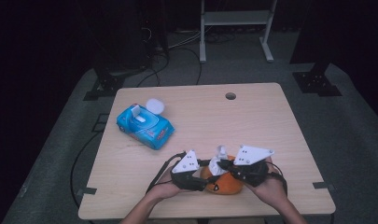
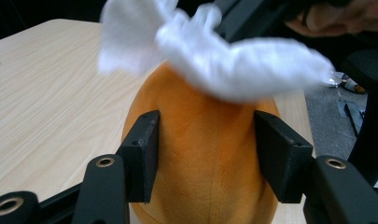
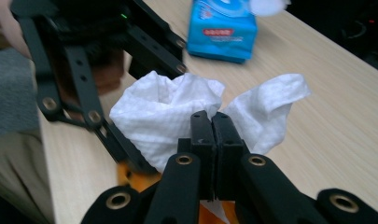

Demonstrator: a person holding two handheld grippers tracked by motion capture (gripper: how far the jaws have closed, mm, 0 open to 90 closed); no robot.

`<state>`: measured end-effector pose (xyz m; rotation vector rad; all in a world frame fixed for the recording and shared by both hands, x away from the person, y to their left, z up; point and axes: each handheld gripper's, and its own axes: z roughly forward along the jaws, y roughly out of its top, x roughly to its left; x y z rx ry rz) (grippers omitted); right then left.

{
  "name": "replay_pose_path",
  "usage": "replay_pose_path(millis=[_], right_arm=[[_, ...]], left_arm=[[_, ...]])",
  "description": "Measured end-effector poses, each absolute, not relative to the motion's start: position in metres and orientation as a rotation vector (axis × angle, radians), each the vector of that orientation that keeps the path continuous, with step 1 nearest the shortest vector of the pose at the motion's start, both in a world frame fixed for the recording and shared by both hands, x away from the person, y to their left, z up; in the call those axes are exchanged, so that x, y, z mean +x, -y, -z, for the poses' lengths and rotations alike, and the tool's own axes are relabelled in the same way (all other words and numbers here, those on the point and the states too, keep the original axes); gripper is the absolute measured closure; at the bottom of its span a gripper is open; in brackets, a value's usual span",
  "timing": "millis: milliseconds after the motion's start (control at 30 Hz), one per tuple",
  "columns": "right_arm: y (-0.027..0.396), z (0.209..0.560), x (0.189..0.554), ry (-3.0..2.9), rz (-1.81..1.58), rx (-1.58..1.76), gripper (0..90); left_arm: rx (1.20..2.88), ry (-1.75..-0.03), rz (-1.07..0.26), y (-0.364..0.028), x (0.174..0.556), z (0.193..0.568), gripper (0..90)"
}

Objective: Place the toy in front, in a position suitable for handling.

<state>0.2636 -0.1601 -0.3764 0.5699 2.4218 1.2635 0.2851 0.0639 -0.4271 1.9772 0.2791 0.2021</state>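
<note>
An orange plush toy (image 1: 227, 183) sits near the table's front edge. My left gripper (image 1: 206, 173) comes in from its left, and in the left gripper view (image 2: 206, 149) both pads press into the plush (image 2: 210, 182) from either side. A crumpled white wipe (image 1: 218, 161) rests on top of the toy. My right gripper (image 3: 213, 126) is shut on that wipe (image 3: 163, 112), which bunches out beyond the closed jaws. In the left gripper view the wipe (image 2: 233, 60) drapes blurred over the toy's top. A sliver of orange (image 3: 133, 179) shows under the wipe in the right gripper view.
A blue wipes pack (image 1: 144, 125) lies at the table's left with its white flap up and a round white lid behind it. The wooden table (image 1: 261, 121) has a cable hole (image 1: 230, 96) near its far edge. Cables trail off the left side.
</note>
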Motion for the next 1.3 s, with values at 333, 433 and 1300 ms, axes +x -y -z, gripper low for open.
replay_pose_path(millis=[333,433,1300], right_arm=[[0.163,0.376,0.267,-2.414,-1.233,0.565,88.3],[0.188,0.376,0.273,-2.39,-1.234,0.641,88.3],[0.168,0.389,0.261,-2.502,-1.271,0.421,64.3]], left_arm=[[1.995,-0.265,-0.21,-0.067,0.286,0.431,43.4],[1.988,-0.282,-0.197,-0.071,0.289,0.434,42.5],[2.021,-0.288,-0.209,-0.07,0.287,0.433,41.7]])
